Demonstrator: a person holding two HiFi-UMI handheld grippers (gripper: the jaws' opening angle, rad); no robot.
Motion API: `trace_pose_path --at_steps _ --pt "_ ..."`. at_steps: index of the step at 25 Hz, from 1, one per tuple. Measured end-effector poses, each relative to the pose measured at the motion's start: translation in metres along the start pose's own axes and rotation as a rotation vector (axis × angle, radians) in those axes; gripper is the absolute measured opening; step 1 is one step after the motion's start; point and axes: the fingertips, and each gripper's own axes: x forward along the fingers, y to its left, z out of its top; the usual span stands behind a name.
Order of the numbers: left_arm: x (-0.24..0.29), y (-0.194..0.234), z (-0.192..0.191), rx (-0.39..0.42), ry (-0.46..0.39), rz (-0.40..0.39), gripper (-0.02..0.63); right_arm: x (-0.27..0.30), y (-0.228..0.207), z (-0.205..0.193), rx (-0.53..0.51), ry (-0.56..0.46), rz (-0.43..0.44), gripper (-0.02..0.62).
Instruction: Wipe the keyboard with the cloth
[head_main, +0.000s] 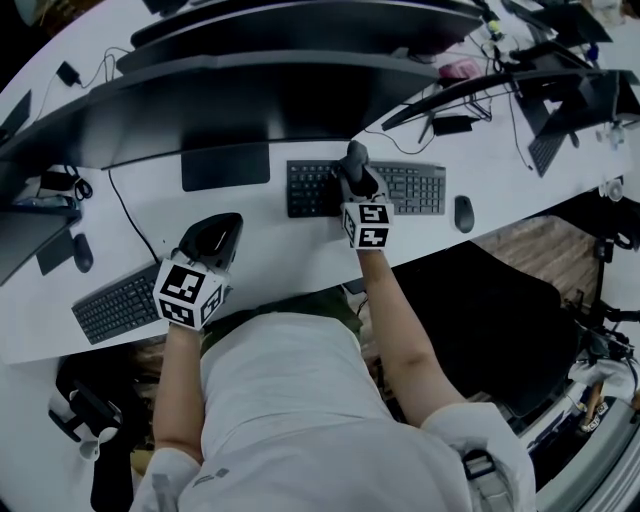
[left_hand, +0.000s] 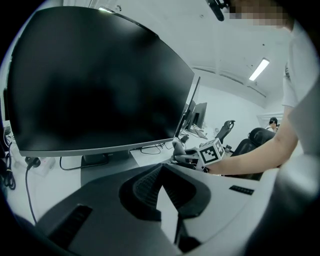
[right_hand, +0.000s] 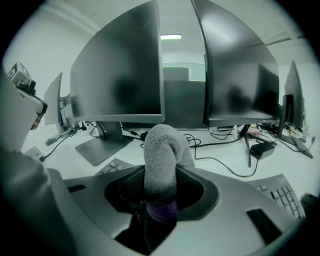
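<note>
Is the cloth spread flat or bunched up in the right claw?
Bunched: the cloth stands as a folded grey wad, pinched in the right claw.

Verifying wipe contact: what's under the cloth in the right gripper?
The black keyboard lies under the cloth, clamped in the right gripper. Keys beneath it are covered; contact can't be confirmed.

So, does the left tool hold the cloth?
No, the left tool has nothing between its jaws, while the grey cloth is clamped in the right tool.
</note>
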Motion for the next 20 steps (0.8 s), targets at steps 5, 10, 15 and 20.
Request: trace_pose_path --at_steps 5,10,15,20 --pt "-0.004 0.004 -0.002 -0.006 -0.002 0.010 0.000 0.008 0.024 0.005 -0.023 0.002 0.046 0.150" --pt "-0.006 0.006 -0.002 -0.011 -0.005 0.018 0.000 0.015 0.046 0.009 -0.037 0.001 0.090 0.150" --pt "-0.010 0.010 -0.003 -0.016 -0.008 0.026 0.000 0.022 0.072 0.014 -0.053 0.002 0.138 0.150" --pt "-0.014 0.013 -0.005 -0.022 -0.010 0.036 0.001 0.027 0.096 0.017 -0.074 0.002 0.182 0.150"
